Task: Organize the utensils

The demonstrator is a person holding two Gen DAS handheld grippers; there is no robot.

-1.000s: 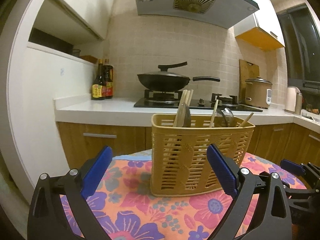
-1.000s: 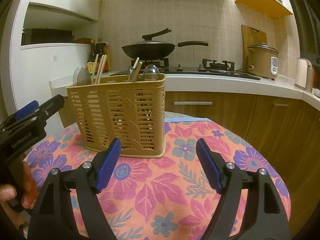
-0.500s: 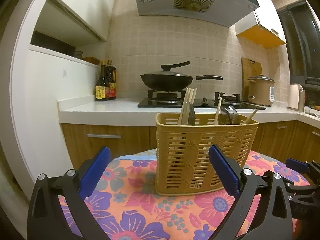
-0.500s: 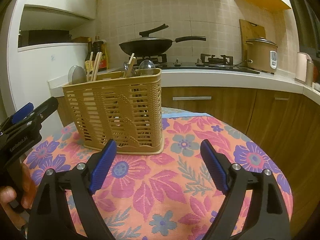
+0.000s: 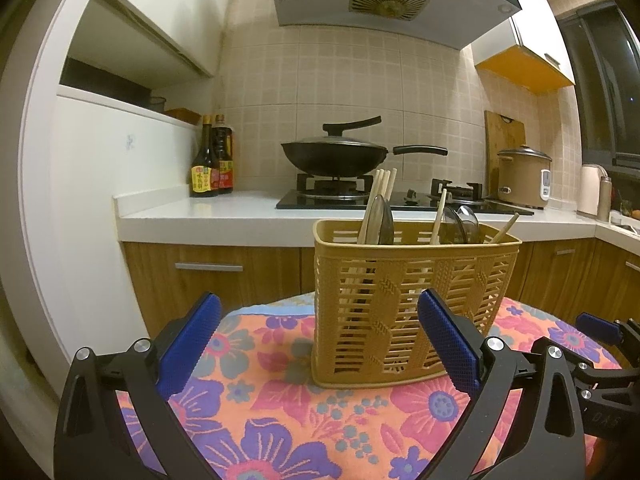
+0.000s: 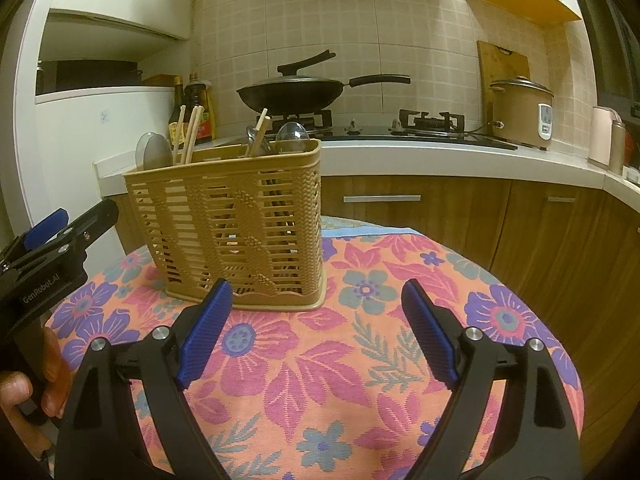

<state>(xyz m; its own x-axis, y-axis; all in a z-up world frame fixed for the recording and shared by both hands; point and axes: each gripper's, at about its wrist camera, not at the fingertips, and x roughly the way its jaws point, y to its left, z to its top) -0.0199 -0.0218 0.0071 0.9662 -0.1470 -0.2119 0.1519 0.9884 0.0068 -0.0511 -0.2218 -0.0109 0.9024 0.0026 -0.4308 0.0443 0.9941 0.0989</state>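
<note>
A tan plastic utensil basket (image 5: pixel 408 304) stands upright on a round table with a floral cloth (image 5: pixel 280 408). It holds wooden chopsticks (image 5: pixel 378 196) and spoons (image 5: pixel 464 220). My left gripper (image 5: pixel 320 344) is open and empty, just in front of the basket. In the right wrist view the basket (image 6: pixel 236 232) stands left of centre with chopsticks (image 6: pixel 190 132) and spoons (image 6: pixel 292 134) in it. My right gripper (image 6: pixel 316 336) is open and empty, in front of the basket's right end. The left gripper (image 6: pixel 48 248) shows at the left edge.
A kitchen counter (image 5: pixel 224 220) runs behind the table with a wok (image 5: pixel 334 156) on the stove, sauce bottles (image 5: pixel 212 160), a rice cooker (image 5: pixel 524 176) and a cutting board (image 5: pixel 504 132). Wooden cabinets (image 6: pixel 460 216) stand below. The table edge (image 6: pixel 560 320) curves at right.
Both grippers have drawn back and tilted slightly upward; the basket sits lower and a little farther in both views. Both stay open and empty.
</note>
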